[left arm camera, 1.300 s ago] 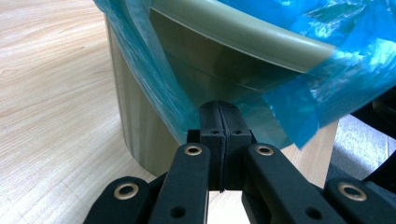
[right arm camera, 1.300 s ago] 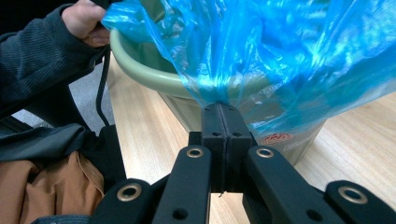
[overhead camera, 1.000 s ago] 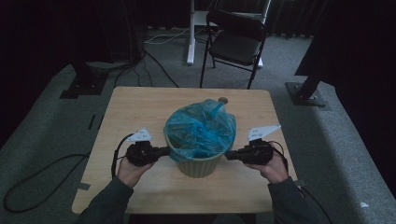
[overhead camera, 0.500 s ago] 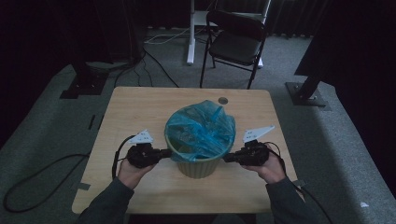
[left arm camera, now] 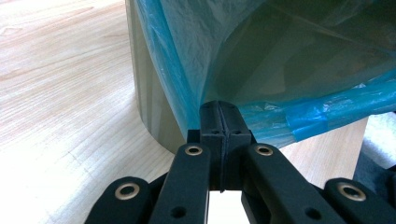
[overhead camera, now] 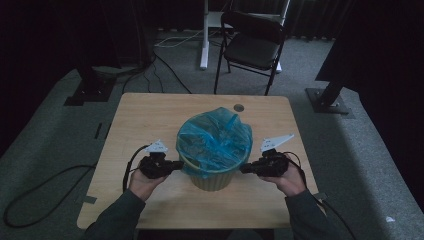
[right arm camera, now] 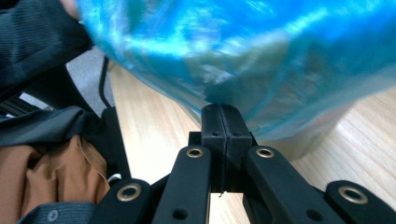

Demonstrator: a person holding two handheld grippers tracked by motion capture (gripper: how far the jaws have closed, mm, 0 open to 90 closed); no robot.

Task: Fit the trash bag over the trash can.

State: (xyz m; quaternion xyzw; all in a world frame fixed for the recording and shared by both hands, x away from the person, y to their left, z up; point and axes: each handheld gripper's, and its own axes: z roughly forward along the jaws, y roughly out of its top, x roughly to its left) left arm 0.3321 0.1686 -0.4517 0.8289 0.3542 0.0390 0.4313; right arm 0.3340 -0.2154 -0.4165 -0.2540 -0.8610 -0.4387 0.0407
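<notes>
Pinching the blue bag (overhead camera: pixel 215 140) edge with both claws, left claw (overhead camera: pixel 176 164) and right claw (overhead camera: pixel 246 169) clamped tight, over the bin (overhead camera: pixel 212 179) mid-counter (overhead camera: pixel 140 115). You've no readable labels anywhere.

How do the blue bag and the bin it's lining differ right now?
The blue bag is thin, translucent and crumpled; the bin is rigid, opaque and beige. The bag bulges above and drapes over the rim; the bin stands upright on the table. Both sit between the left gripper and right gripper.
</notes>
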